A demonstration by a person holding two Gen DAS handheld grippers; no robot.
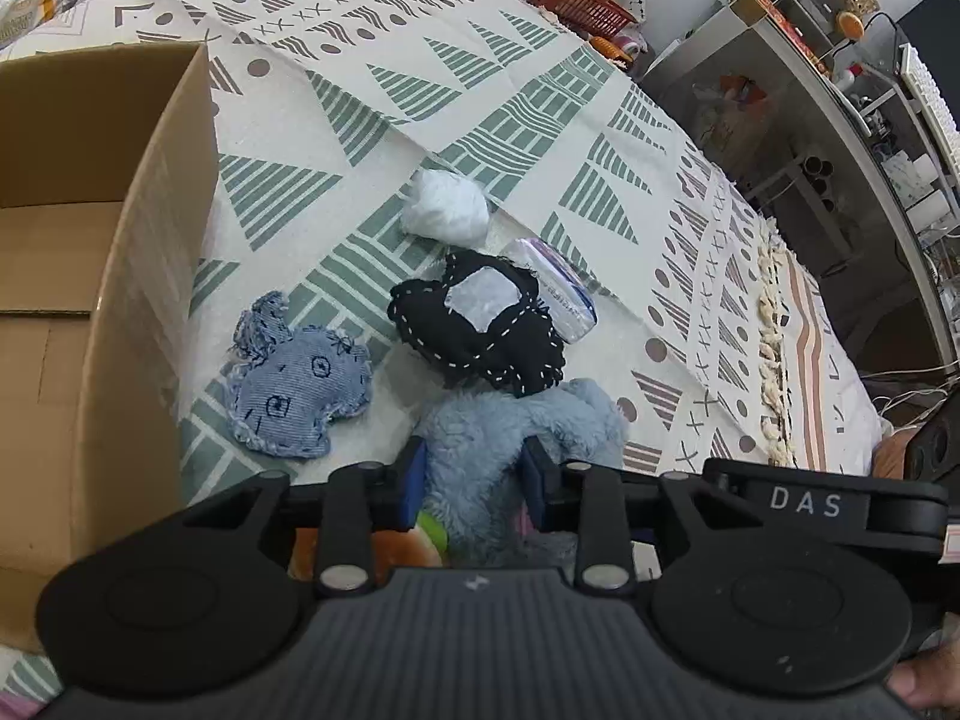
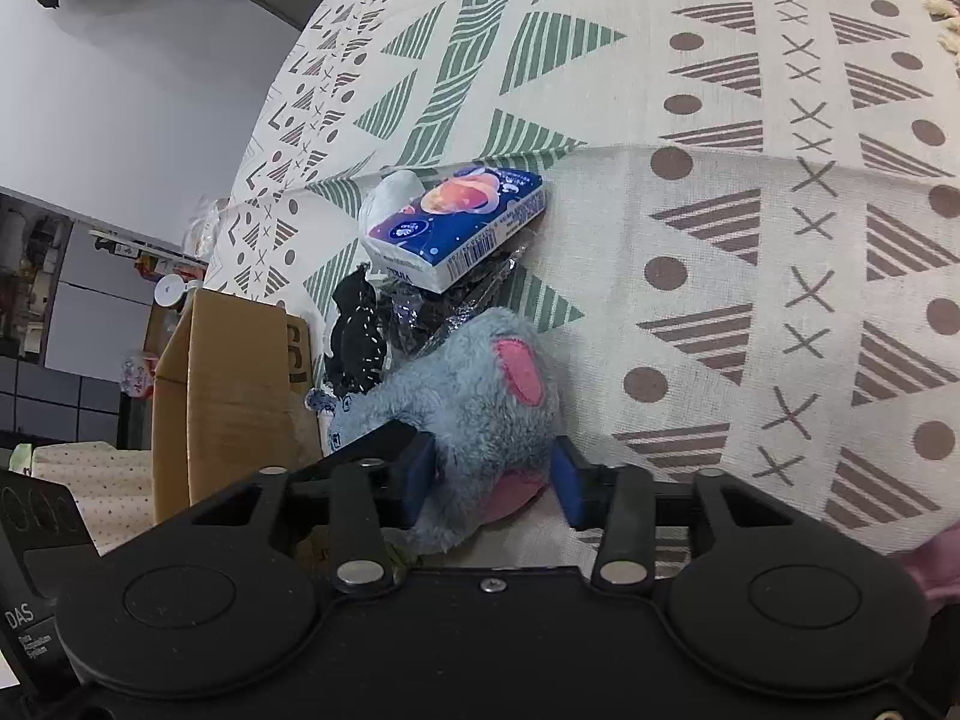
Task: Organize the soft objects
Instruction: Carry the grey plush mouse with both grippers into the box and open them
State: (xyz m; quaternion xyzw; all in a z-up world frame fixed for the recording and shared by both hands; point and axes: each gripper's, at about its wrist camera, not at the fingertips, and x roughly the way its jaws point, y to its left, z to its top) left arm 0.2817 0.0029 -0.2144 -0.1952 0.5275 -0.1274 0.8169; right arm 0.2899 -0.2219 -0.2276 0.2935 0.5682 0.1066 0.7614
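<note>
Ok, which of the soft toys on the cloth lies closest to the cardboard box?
The flat denim toy with stitched eyes, right beside the cardboard box wall. The black stitched cushion and fluffy blue plush lie farther away.

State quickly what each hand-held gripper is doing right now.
Left hand-held gripper: closed on the blue plush toy.
Right hand-held gripper: closed on the same toy.

Patterned cloth, perhaps a table: cardboard box, soft toys

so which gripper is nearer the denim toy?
Left. The left gripper straddles the blue plush right beside the denim toy; the right gripper holds the plush's far side.
</note>
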